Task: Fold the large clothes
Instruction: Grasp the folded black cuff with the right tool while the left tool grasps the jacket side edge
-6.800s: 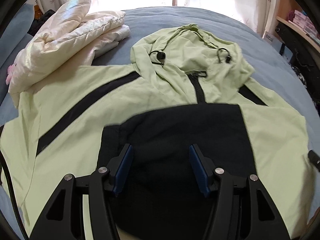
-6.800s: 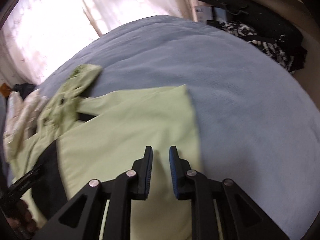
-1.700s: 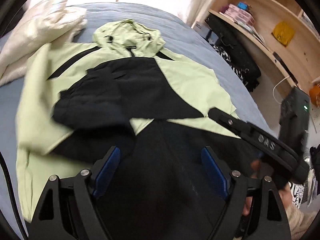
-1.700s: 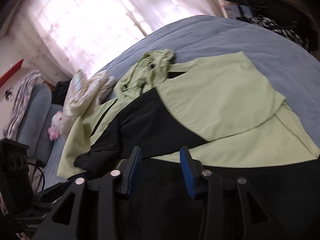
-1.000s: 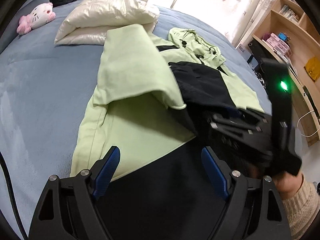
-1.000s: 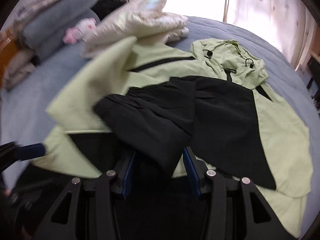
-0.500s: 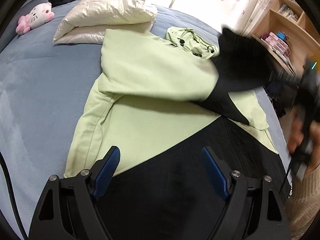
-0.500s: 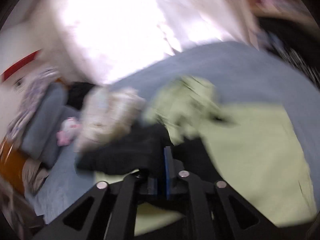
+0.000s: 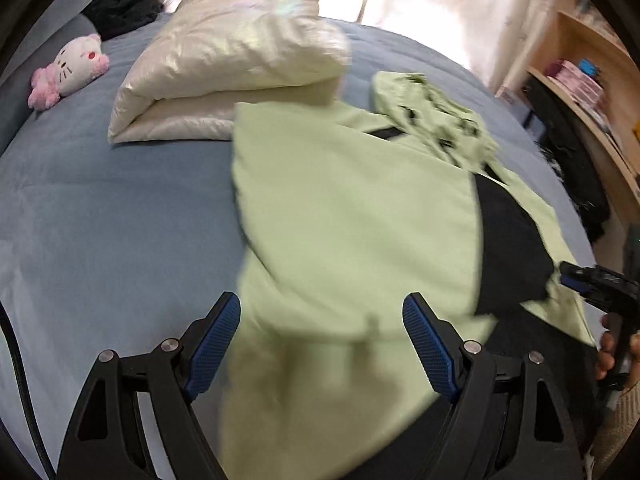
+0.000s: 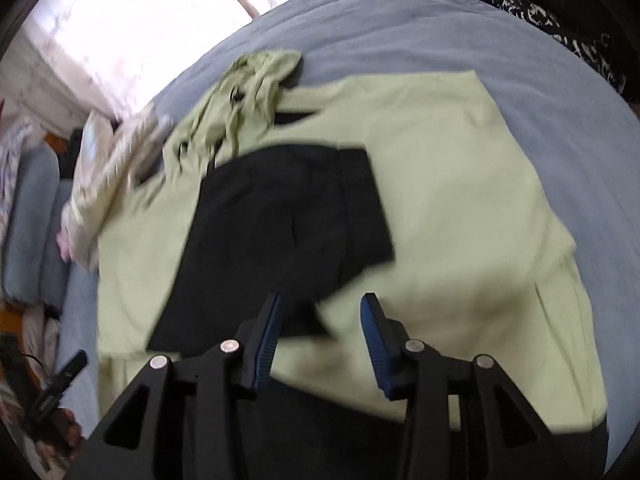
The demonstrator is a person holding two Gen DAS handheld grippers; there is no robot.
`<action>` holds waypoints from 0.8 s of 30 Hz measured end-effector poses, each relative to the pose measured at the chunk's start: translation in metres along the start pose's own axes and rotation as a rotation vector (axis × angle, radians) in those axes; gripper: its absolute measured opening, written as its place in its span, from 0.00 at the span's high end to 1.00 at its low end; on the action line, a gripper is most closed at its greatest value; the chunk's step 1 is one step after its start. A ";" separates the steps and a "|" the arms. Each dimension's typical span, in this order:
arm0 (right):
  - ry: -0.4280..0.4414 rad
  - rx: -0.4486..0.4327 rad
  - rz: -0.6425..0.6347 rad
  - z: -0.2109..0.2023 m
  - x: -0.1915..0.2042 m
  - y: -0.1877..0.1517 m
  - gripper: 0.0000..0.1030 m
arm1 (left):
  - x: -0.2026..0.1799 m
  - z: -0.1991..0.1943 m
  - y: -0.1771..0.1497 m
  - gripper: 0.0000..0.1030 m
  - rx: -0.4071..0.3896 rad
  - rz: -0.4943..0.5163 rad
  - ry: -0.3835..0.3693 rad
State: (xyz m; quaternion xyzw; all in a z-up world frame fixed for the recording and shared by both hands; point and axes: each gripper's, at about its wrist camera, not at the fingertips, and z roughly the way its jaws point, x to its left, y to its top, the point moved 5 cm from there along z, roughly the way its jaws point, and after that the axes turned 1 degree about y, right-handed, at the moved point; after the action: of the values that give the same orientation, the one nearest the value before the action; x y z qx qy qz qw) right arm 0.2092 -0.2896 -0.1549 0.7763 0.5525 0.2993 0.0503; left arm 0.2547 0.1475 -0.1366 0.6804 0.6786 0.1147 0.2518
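A light green hooded jacket (image 9: 352, 216) with black panels lies on the blue bed (image 9: 120, 208), hood (image 9: 432, 112) at the far end. One sleeve is folded across the body, and its black cuff end (image 10: 288, 232) rests flat on the green fabric (image 10: 460, 200). My right gripper (image 10: 322, 340) hovers just behind that cuff; its jaws are opening and no cloth is pinched between them. My left gripper (image 9: 322, 340) stands wide open over the jacket's near left edge and holds nothing. The right gripper (image 9: 592, 284) also shows at the right edge, in a hand.
A folded cream puffy garment (image 9: 232, 60) lies beside the jacket's far left shoulder. A pink and white plush toy (image 9: 68, 68) sits at the far left of the bed. Wooden shelves (image 9: 592, 92) and dark clothes (image 10: 560, 32) line the right side.
The right gripper, shut on the black cuff half a second ago, has let it go; the sleeve now lies flat across the jacket. The left gripper has shifted towards the jacket's left edge.
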 end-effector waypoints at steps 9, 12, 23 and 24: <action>-0.010 -0.006 -0.001 0.053 -0.014 0.059 0.60 | 0.058 0.064 0.051 0.20 0.057 -0.148 0.011; 0.017 -0.012 -0.024 0.064 -0.007 0.069 0.60 | 0.068 0.080 0.060 0.20 0.063 -0.176 0.008; -0.033 -0.096 -0.184 0.067 0.020 0.060 0.75 | 0.052 0.102 0.094 0.78 -0.005 -0.178 0.018; -0.041 -0.126 -0.193 0.061 0.021 0.059 0.76 | 0.049 0.096 0.096 0.89 -0.043 -0.169 0.078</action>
State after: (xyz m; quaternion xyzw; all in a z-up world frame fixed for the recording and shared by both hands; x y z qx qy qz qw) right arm 0.2942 -0.2785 -0.1714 0.7208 0.6036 0.3112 0.1388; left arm 0.3882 0.1820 -0.1786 0.6102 0.7403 0.1338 0.2484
